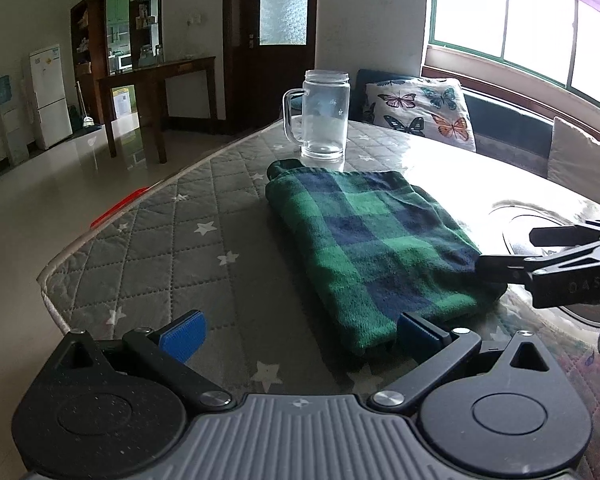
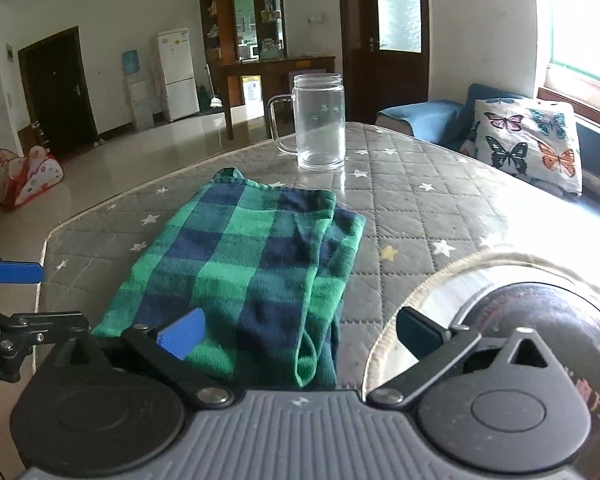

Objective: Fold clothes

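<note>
The green-and-navy plaid cloth (image 2: 244, 276) lies as a compact, several-layered rectangle on the quilted star-print table cover (image 1: 172, 240), toward the near end of the table, with its long left side roughly parallel to the table's left edge. In the right wrist view the stacked layers show along its right side and near end, where doubled edges curl over one another. That is how a folded garment would lie; it could equally be part-way through, with another fold to come, and the pictures do not settle which.

The left gripper (image 1: 300, 330) sits low at the cloth's near edge with its jaws spread wide, one blue pad clear of the cloth and the other touching its near corner, gripping nothing. The right gripper (image 2: 298, 338) is likewise wide apart, straddling the cloth's near right corner without pinching it. Both stand where a hem could be taken or let go.

A clear glass mug (image 1: 322, 116) stands beyond the cloth's far end, just clear of it. A round glass-topped disc (image 2: 500, 312) lies toward the table's right side.
</note>
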Available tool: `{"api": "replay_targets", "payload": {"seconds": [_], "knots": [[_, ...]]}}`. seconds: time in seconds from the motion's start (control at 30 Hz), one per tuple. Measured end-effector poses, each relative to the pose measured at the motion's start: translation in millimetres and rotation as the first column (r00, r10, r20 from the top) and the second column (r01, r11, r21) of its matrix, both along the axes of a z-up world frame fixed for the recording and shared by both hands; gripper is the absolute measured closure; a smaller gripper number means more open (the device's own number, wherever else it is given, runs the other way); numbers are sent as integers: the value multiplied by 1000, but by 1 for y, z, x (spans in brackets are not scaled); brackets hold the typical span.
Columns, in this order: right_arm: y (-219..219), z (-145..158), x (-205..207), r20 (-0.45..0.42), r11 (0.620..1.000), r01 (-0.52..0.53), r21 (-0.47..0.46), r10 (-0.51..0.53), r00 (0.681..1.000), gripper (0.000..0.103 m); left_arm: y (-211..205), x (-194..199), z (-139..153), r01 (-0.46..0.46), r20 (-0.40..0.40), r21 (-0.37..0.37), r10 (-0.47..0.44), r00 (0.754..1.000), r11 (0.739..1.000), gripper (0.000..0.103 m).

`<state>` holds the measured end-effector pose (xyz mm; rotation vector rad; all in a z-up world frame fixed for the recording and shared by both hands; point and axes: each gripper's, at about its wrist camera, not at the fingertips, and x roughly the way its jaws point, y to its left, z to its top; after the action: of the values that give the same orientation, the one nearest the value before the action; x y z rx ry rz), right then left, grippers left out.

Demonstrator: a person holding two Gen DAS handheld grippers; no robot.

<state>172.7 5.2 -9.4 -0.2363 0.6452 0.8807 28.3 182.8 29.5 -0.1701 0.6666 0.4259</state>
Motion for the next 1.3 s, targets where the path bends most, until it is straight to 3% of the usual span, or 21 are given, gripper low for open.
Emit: {"api": "replay_targets", "payload": {"seconds": [0.43,1.3], "knots": [[-26,-2,-29,12,998,64,10,-64,998,0,-20,-12,-2,4,-9,-1,-4,1000,1000,0],[-51,-14,-70,12,997,77,-5,-77,997,0,-55,-32,-15,23,-3,-4,-23,1000,1000,0]]}}
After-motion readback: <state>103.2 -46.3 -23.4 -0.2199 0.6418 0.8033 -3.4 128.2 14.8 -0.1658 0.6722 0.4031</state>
